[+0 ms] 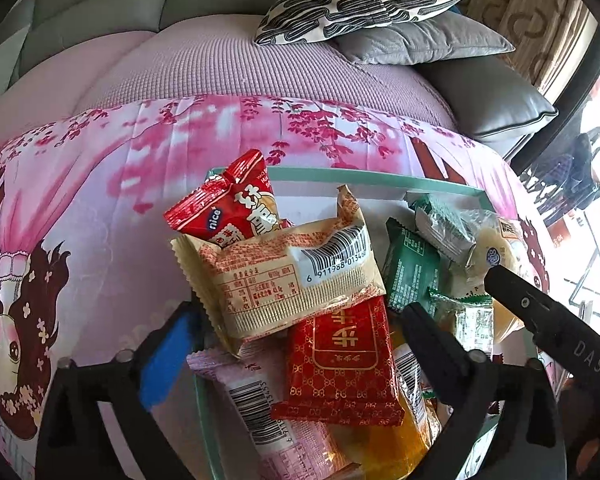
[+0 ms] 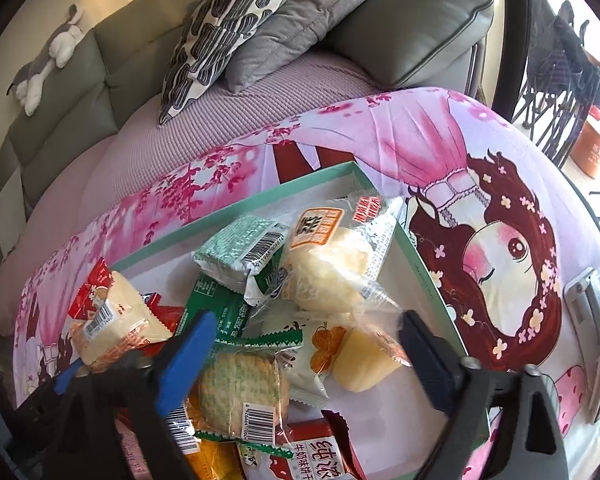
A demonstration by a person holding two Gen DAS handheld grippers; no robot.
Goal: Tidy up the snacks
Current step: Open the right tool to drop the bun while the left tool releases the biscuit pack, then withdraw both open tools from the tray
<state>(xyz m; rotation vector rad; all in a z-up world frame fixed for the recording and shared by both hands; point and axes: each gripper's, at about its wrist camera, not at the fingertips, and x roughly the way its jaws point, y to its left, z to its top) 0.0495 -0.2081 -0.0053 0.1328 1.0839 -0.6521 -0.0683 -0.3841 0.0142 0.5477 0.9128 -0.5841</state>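
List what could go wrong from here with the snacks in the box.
1. The beige packet leans over the left rim of the box; a nudge from the open left gripper might tip it onto the blanket.
2. The pile is loose and overlapping, so the open right gripper may pinch two wrappers at once.
3. The soft bun could be squashed if gripped hard.
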